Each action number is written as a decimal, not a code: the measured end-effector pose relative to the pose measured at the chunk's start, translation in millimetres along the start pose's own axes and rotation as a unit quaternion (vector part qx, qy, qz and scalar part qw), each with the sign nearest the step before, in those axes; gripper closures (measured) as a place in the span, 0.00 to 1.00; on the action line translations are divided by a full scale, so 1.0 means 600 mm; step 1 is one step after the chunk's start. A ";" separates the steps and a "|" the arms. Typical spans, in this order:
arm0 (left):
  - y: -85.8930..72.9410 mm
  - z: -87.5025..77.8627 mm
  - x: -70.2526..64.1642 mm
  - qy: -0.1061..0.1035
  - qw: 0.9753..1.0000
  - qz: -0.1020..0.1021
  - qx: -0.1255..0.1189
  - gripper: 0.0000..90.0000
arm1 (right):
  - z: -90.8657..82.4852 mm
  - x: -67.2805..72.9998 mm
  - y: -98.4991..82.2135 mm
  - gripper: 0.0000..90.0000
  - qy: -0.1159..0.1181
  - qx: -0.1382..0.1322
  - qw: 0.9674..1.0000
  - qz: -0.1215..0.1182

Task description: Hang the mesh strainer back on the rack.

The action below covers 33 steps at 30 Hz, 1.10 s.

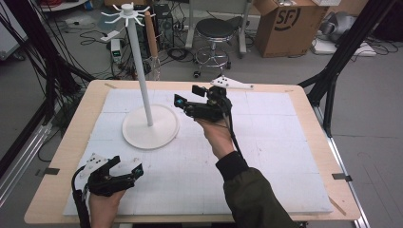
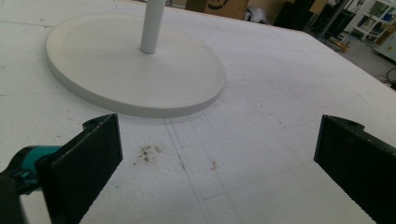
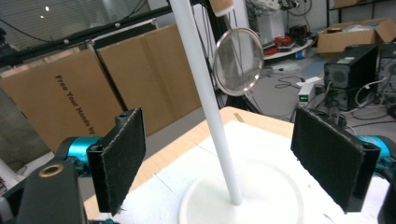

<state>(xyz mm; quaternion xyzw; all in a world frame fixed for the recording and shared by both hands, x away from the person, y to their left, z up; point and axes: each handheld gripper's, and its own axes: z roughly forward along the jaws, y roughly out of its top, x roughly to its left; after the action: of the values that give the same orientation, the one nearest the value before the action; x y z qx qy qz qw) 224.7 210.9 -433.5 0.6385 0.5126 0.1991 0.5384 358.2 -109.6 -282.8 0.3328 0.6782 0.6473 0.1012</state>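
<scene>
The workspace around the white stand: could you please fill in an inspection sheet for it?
Surface: white foam sheet on a wooden table; small dark specks.
Job's things: white stand upright, round base, hook crown; mesh strainer hanging from it.
Clutter: nothing seen.
Grippers: left gripper open, empty, low; right gripper open, empty, facing the pole.
Cables: black lead from right gripper.
Surroundings: stool, cardboard boxes, floor wiring.

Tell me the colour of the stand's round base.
White; the round base shows best in the left gripper view.
</scene>
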 end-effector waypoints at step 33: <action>0.002 0.019 -0.016 -0.018 0.999 0.027 0.008 0.02 | -0.134 -0.078 -0.111 0.13 -0.061 0.051 0.997 0.017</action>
<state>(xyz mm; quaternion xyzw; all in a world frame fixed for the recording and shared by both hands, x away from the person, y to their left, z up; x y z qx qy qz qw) 230.9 196.9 -433.3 0.6598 0.4873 0.1982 0.5366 326.7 -198.1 -348.2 0.3879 0.6972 0.5918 0.1148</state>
